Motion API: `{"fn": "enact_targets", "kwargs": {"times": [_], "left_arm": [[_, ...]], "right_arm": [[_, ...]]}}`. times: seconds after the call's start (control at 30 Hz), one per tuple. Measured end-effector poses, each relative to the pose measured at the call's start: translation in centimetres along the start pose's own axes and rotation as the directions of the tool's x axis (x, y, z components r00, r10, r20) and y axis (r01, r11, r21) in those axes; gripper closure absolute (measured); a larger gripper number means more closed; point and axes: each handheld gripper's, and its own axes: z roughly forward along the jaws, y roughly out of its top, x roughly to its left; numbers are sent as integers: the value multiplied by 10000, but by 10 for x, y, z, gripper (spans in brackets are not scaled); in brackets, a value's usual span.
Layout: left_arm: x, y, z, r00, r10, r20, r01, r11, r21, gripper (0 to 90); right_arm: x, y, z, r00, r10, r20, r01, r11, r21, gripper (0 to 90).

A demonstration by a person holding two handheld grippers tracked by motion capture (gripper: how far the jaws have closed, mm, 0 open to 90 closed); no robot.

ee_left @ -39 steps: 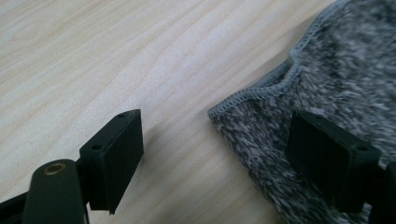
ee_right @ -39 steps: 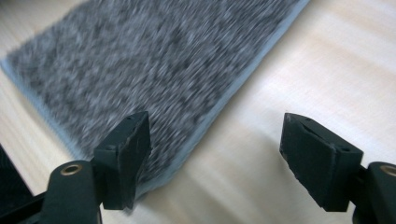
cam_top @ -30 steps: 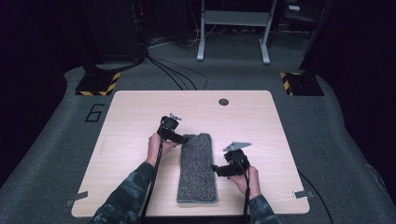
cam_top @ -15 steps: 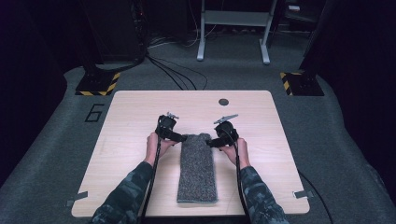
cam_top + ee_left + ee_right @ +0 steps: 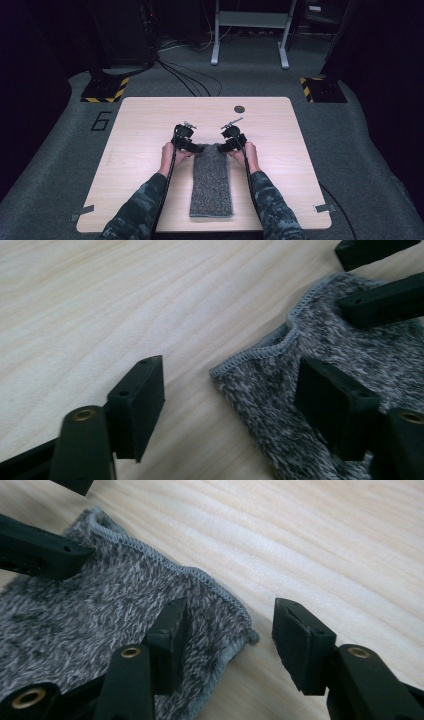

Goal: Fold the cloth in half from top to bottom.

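A grey fuzzy towel [image 5: 211, 182], folded into a long strip, lies on the wooden table [image 5: 140, 125] with its short far edge between my hands. My left gripper [image 5: 196, 148] sits at the far left corner. In the left gripper view that gripper [image 5: 231, 402] is open astride the hemmed corner of the towel [image 5: 270, 385]; its jaws have just been closing and do not press the cloth. My right gripper [image 5: 225, 147] is at the far right corner. There that gripper [image 5: 235, 640] is open with the towel [image 5: 100, 615] corner between its jaws, which have also just been closing.
A small dark round disc [image 5: 239, 109] sits in the tabletop near the far edge. Cables [image 5: 190, 82] run over the grey floor behind the table, and bases with yellow-black stripes [image 5: 104, 90] stand at both far corners. Bare wood lies left and right of the towel.
The right gripper has moved from beside the towel's right long edge up to its far right corner. The left gripper has stayed at the far left corner.
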Motion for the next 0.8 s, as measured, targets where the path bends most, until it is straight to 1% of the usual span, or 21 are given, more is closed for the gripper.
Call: {"fn": "enact_targets", "kwargs": {"times": [0.03,0.07,0.1,0.13,0.17,0.23,0.27,0.3,0.37,0.4,0.43,0.47,0.5,0.57,0.6,0.63,0.67,0.7,0.8], "left_arm": [[0,0,1,10000,35,20,-35,10000,44,309],[0,-1,2,10000,76,56,-76,10000,-11,335],[-1,-2,3,9999,102,38,-102,9999,77,364],[-1,-2,3,9999,146,84,-147,9998,110,369],[-3,-3,4,9998,212,45,-212,9998,18,387],[-3,-3,4,9996,289,23,-289,9996,23,424],[-5,-3,4,9994,341,9,-341,9994,45,453],[-6,-4,4,9993,351,-115,-352,9994,-61,467],[-8,-4,4,9989,437,-177,-438,9990,-69,502],[-9,-5,4,9982,560,-235,-561,9984,-60,518],[-10,-5,4,9982,538,-274,-540,9985,-87,535],[-10,-5,4,9971,691,-306,-691,9976,25,548],[-11,-5,4,9971,647,-392,-650,9979,-58,556],[-12,-6,4,9976,577,-391,-582,9982,-107,582],[-12,-6,4,9970,650,-422,-656,9978,-113,596],[-13,-7,4,9973,636,-376,-642,9978,-164,617],[-13,-7,4,9961,794,-380,-797,9968,-67,640],[-15,-7,4,9956,829,-440,-833,9965,-74,659],[-17,-7,5,9961,767,-443,-773,9970,-107,701]], "right_arm": [[0,0,1,10000,-52,-29,52,10000,66,506],[1,0,3,10000,-74,7,74,9999,70,514],[1,0,3,10000,-59,16,59,10000,68,523],[1,0,3,10000,-51,-7,51,10000,69,525],[1,0,3,10000,-31,-8,31,10000,62,535],[1,-1,3,10000,-33,9,33,10000,32,548],[1,-2,3,10000,-48,58,48,10000,-27,576],[1,-2,3,10000,-12,51,12,10000,-24,583],[2,-2,3,9997,-197,120,197,9998,-8,604],[3,-2,3,9995,-290,147,290,9996,-1,612],[4,-2,3,9993,-326,181,326,9995,-2,624],[4,-2,2,9988,-420,238,420,9991,13,632],[4,-3,2,9988,-452,211,452,9990,18,639],[5,-3,2,9986,-498,198,498,9988,-12,663],[5,-4,2,9986,-487,189,488,9988,-63,677],[5,-4,2,9987,-478,147,479,9988,-74,700],[6,-4,2,9990,-421,115,422,9991,-98,714],[6,-5,2,9989,-455,96,456,9989,-139,725],[6,-6,2,9996,-266,-63,265,9994,-218,784]]}}
